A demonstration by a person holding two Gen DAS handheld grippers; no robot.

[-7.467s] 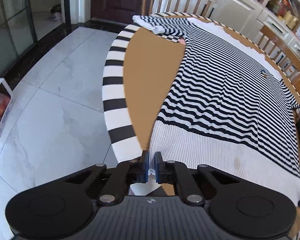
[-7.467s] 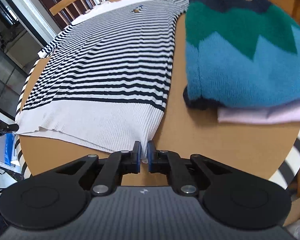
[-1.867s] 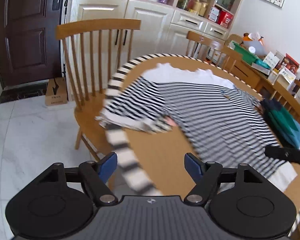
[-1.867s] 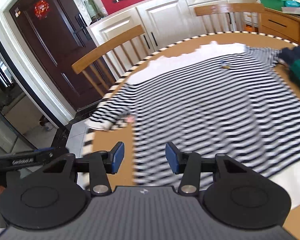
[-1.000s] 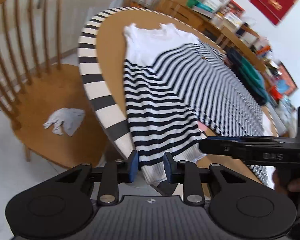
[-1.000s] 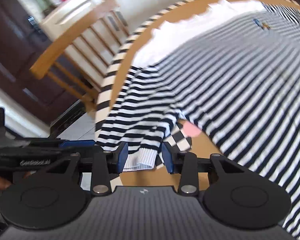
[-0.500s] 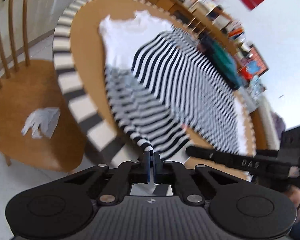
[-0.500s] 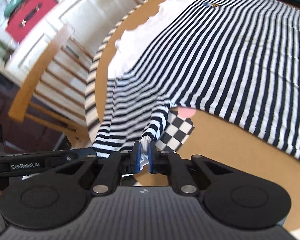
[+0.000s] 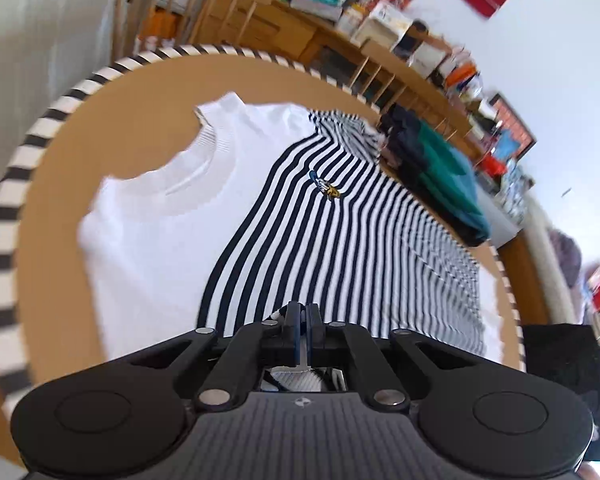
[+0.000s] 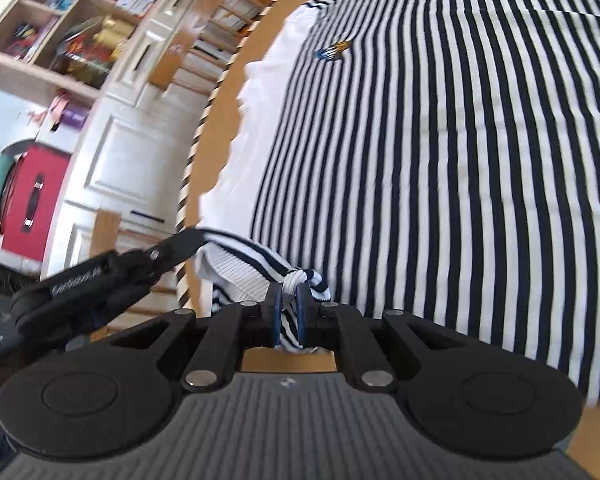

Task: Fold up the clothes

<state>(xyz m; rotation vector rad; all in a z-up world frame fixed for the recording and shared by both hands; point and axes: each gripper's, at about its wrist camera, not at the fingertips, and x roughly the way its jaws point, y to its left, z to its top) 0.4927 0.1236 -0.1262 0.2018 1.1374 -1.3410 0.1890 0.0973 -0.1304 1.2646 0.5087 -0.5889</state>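
Both grippers' jaws pinch the sleeve cuff of a striped sweater (image 10: 440, 152) above a round table (image 9: 140, 80).

Left gripper (image 9: 302, 322) is pressed shut on white ribbed cuff; right gripper (image 10: 287, 308) clamps bunched striped fabric just beside it. Ahead of the jaws, the sweater's body lies flat, a folded teal-and-navy sweater (image 9: 436, 168) beyond it.

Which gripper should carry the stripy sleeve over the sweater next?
Probably left. The left gripper pinches the sleeve at its white cuff, the end that leads the fold. The right gripper, whose jaws have just been closing, bunches mid-sleeve fabric beside the sweater.
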